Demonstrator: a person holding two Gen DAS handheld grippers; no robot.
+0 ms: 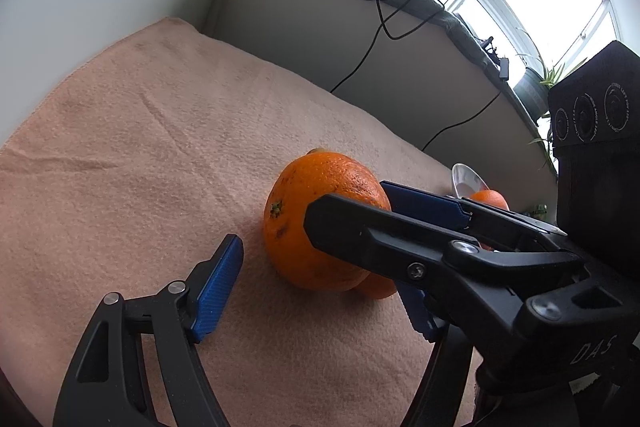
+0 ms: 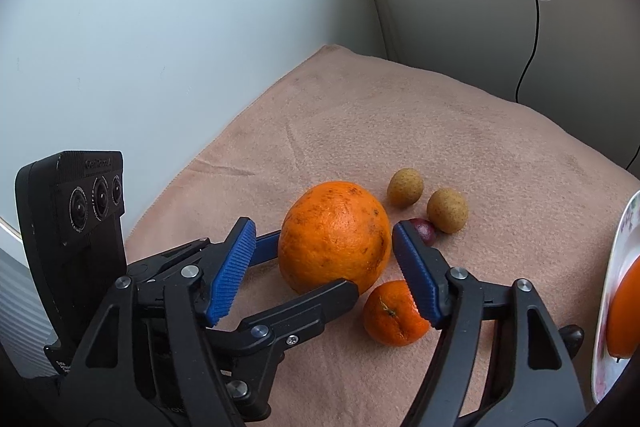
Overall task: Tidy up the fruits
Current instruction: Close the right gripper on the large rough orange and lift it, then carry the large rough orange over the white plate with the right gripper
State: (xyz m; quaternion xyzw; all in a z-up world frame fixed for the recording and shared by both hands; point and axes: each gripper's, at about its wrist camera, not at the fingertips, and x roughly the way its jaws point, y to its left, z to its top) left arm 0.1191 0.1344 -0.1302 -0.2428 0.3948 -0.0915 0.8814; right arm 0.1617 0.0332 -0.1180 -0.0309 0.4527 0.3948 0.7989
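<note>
- A large orange (image 2: 336,255) sits on a peach cloth (image 1: 140,147) spread over the desk, stem end turned to the side in the left wrist view.
- The right tongs (image 2: 324,229) are spread on either side of this orange. One blue pad stands clear of the fruit with cloth showing in the gap. The other is just beside the orange's far edge, and I cannot tell whether it touches.
- The left tongs (image 1: 316,267) are spread too, reaching at the same orange from the other side. One blue pad is apart from the peel. The other finger is mostly hidden behind the right tongs, which cross in front of it.
- In the right wrist view a black finger of the left tongs lies low against the front of the orange.
- A small mandarin (image 2: 394,313) rests on the cloth just beside the large orange, right under the right tongs' pad.
- Behind them lie two small yellow-brown fruits (image 2: 405,187) (image 2: 447,210), near each other, and a small dark red fruit (image 2: 425,230) partly hidden by the pad.
- A plate (image 2: 616,247) stands at the cloth's right edge with another orange fruit (image 2: 626,315) on it.
- Black and white cables (image 2: 532,27) hang along the wall behind.
</note>
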